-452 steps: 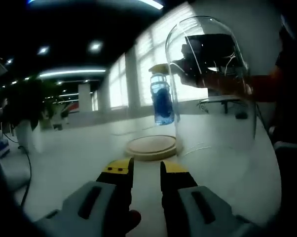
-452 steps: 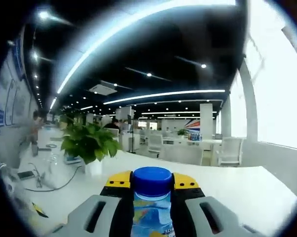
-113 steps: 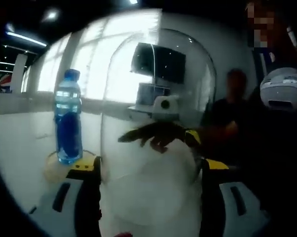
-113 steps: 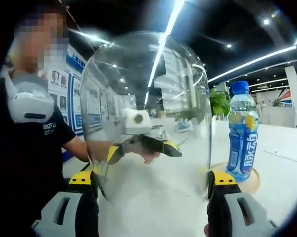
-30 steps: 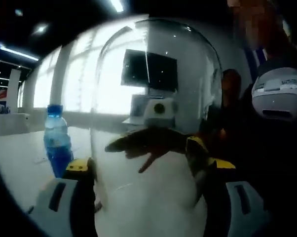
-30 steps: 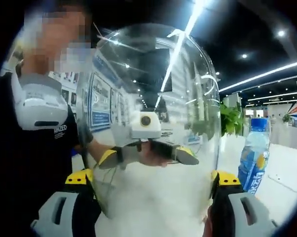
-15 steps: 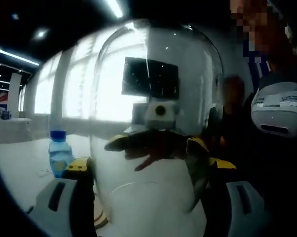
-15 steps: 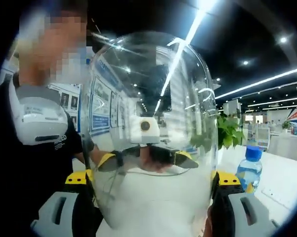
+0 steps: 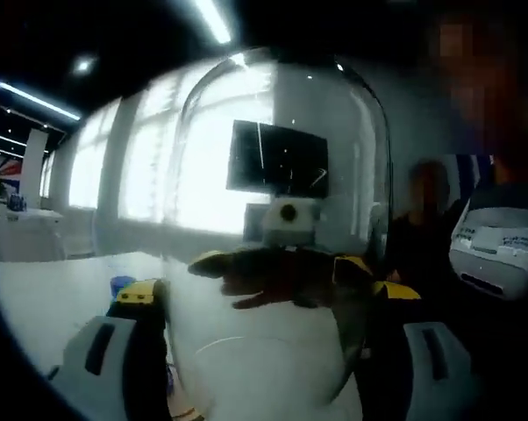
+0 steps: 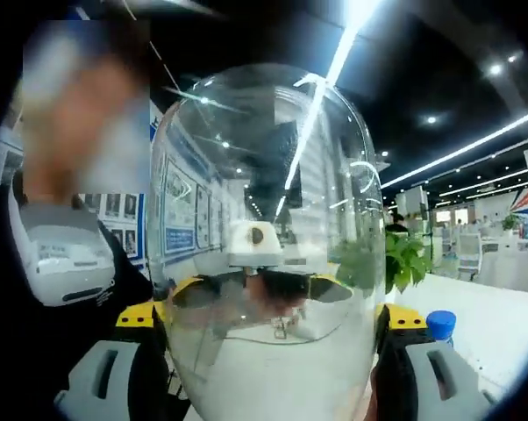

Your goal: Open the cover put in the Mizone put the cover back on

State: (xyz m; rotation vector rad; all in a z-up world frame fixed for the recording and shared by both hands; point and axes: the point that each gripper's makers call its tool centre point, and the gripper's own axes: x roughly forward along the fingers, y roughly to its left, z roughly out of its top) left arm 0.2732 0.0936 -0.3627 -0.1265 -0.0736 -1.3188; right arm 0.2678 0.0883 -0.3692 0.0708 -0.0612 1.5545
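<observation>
Office hall, white table [image 10: 501, 329] under strip lights. Glass cover [image 10: 268, 237] held upright between both grippers — left gripper [image 9: 260, 351] and right gripper [image 10: 268, 360] each with jaws spread wide, pinching dome walls from opposite sides, evidently for level carry. Mizone bottle [image 10: 440, 326] low, right of right gripper — cover not yet over it.

clear glass cover [image 10: 264, 219] | blue bottle cap [image 10: 440, 324] | yellow-tipped grey claw [image 10: 268, 329]
</observation>
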